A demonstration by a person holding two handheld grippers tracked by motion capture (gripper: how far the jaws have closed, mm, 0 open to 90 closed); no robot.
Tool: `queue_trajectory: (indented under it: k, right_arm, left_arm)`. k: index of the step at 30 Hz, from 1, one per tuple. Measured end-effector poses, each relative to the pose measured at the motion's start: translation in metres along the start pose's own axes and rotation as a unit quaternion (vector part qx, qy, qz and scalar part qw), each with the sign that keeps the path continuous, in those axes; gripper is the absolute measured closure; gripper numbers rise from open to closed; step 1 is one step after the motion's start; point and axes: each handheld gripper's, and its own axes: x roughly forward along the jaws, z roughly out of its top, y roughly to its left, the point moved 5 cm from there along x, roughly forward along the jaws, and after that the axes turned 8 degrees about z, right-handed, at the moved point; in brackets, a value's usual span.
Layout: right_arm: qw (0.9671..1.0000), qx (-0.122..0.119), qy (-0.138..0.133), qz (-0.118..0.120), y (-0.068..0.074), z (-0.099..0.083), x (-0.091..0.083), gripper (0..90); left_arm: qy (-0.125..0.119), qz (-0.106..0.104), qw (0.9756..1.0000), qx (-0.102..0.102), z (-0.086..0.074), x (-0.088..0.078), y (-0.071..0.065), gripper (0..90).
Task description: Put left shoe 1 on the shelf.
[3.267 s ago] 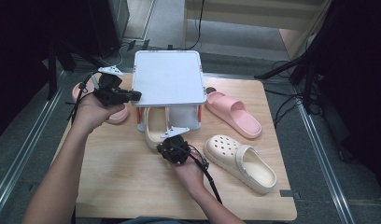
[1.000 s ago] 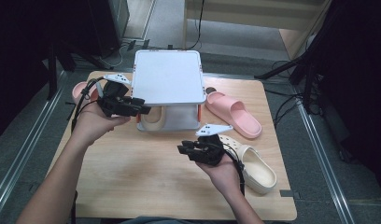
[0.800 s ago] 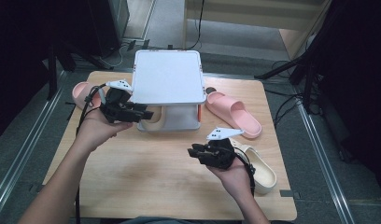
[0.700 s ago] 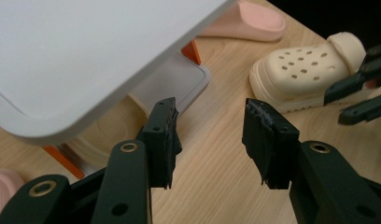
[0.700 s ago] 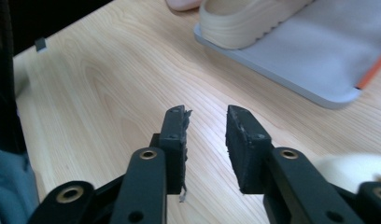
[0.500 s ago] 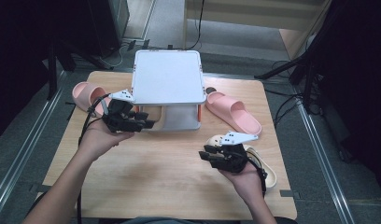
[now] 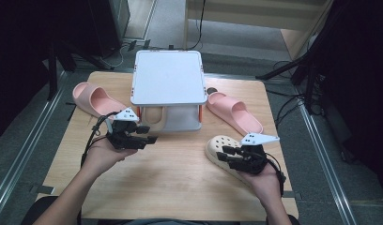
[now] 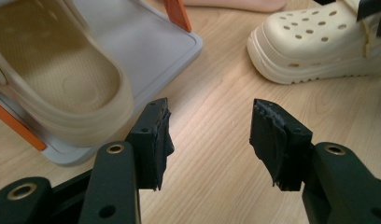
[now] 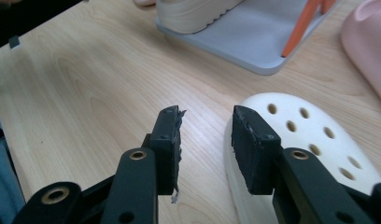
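A beige clog [image 7: 154, 117] lies on the lower shelf of the white two-tier rack [image 7: 166, 77]; it is also in the left gripper view [image 8: 53, 79]. My left gripper [image 7: 146, 134] [image 8: 209, 135] hovers low over the table just in front of it. Its jaws have just been opening and stand open with nothing between them. A cream clog [image 7: 217, 149] [image 9: 310, 140] lies at the near right. My right gripper [image 7: 223, 157] [image 9: 205, 144] is at its toe. These jaws have also just been opening, with bare wood between them and the right jaw over the clog's edge.
One pink slipper [image 7: 93, 99] lies left of the rack, another [image 7: 234, 112] to its right. Orange posts [image 8: 177, 14] hold the rack's shelves. The wooden table [image 7: 180, 178] has bare room at the middle and front. Metal rails run along both sides.
My left gripper has come away from the beige clog on the shelf, sunk toward the table and opened wider. My right hand has slid right and nearer, over to the cream clog, opening too.
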Motion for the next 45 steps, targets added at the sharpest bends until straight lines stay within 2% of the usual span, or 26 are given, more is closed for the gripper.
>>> queue_trajectory:
  k: [1, 3, 5, 15, 23, 27, 32, 35, 38, 40, 43, 44, 45]
  right_arm:
    - [1.0000, 0.003, -0.003, -0.007, -0.004, -0.001, -0.005, 63.3]
    - [1.0000, 0.006, -0.003, -0.008, -0.005, -0.002, -0.007, 63.3]
    - [0.9998, 0.012, -0.002, -0.013, -0.009, -0.005, -0.012, 63.4]
    - [0.9983, 0.036, -0.015, -0.043, -0.018, -0.014, -0.034, 61.9]
    - [0.9978, 0.041, -0.023, -0.047, -0.016, -0.019, -0.041, 61.5]
    - [0.9969, 0.044, -0.024, -0.061, -0.014, -0.024, -0.048, 60.1]
    - [0.9961, 0.049, -0.011, -0.073, -0.018, -0.031, -0.047, 59.7]
    - [0.9951, 0.066, 0.001, -0.074, -0.023, -0.038, -0.043, 59.6]
    - [0.9945, 0.072, 0.007, -0.076, -0.025, -0.041, -0.042, 59.6]
    - [0.9941, 0.083, 0.017, -0.068, -0.027, -0.045, -0.036, 59.1]
    - [0.9943, 0.081, 0.026, -0.065, -0.027, -0.046, -0.029, 59.2]
    - [0.9945, 0.081, 0.028, -0.060, -0.027, -0.046, -0.026, 60.2]
    - [0.9949, 0.080, 0.031, -0.052, -0.028, -0.045, -0.021, 65.2]
  left_arm:
    - [0.001, -0.002, 1.0000, 0.005, -0.004, 0.002, 0.001, 47.3]
    - [-0.001, -0.006, 1.0000, 0.004, -0.005, 0.003, 0.001, 47.2]
    - [0.006, -0.005, 1.0000, 0.001, -0.008, 0.007, 0.002, 47.0]
    - [0.013, -0.010, 0.9998, 0.007, -0.006, 0.018, 0.004, 45.9]
    - [0.012, -0.013, 0.9998, 0.012, -0.002, 0.025, 0.005, 45.6]
    - [0.013, -0.016, 0.9997, 0.011, -0.001, 0.029, 0.006, 45.6]
    - [0.008, -0.019, 0.9996, 0.017, 0.001, 0.032, 0.000, 45.6]
    - [0.005, -0.023, 0.9994, 0.026, 0.002, 0.033, -0.004, 45.5]
    - [0.009, -0.024, 0.9993, 0.026, 0.002, 0.035, -0.004, 45.4]
    - [0.008, -0.024, 0.9994, 0.024, 0.002, 0.035, -0.004, 45.4]
    - [0.010, -0.022, 0.9993, 0.027, 0.003, 0.035, -0.004, 45.4]
    - [0.008, -0.020, 0.9994, 0.028, 0.003, 0.035, -0.003, 45.4]
    - [0.008, -0.019, 0.9994, 0.027, 0.003, 0.035, -0.003, 45.4]
